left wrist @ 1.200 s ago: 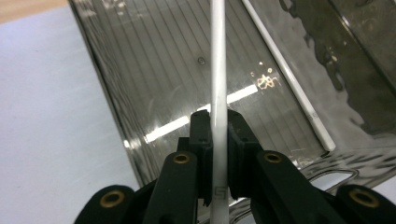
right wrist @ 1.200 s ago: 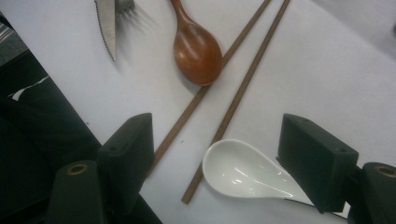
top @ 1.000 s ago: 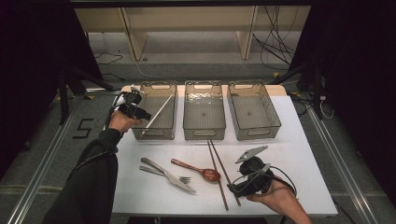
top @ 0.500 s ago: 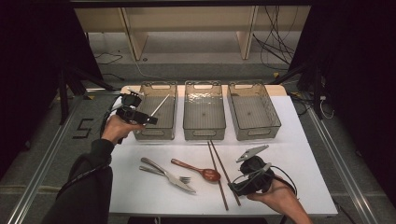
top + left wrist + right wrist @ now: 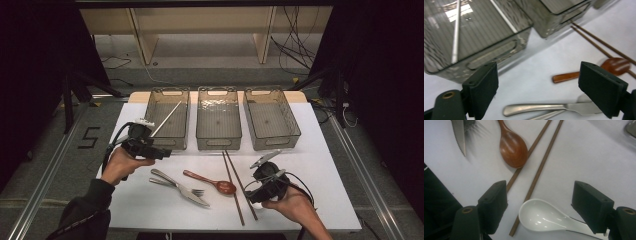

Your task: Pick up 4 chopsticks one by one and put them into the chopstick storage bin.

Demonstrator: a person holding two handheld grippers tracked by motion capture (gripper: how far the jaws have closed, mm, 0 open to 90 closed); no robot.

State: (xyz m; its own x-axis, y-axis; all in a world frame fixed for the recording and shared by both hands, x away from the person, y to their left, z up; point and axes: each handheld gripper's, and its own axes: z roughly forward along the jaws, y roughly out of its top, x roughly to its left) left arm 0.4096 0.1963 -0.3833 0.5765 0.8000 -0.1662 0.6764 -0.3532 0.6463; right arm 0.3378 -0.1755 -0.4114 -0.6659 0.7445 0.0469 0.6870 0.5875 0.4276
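**Two open claws hover over scattered cutlery**

The right claw (image 5: 539,202) hangs with its jaws spread wide and gripping nothing, directly above a white ceramic spoon (image 5: 546,218) that lies on the white tabletop (image 5: 320,165) between the two pads. Just beside the spoon's bowl run two brown chopsticks (image 5: 541,167), and a wooden spoon (image 5: 512,147) rests against one of them; a serrated knife (image 5: 459,135) and a fork lie further off.

The left claw (image 5: 537,90), held in the person's left hand (image 5: 122,165), is also wide apart and empty. It hovers near the front wall of the left bin (image 5: 167,117), above the metal knife handle (image 5: 536,108) on the tabletop. A thin metal rod (image 5: 166,119) leans inside that bin. The middle bin (image 5: 218,117) and right bin (image 5: 272,117) stand alongside it in a row.
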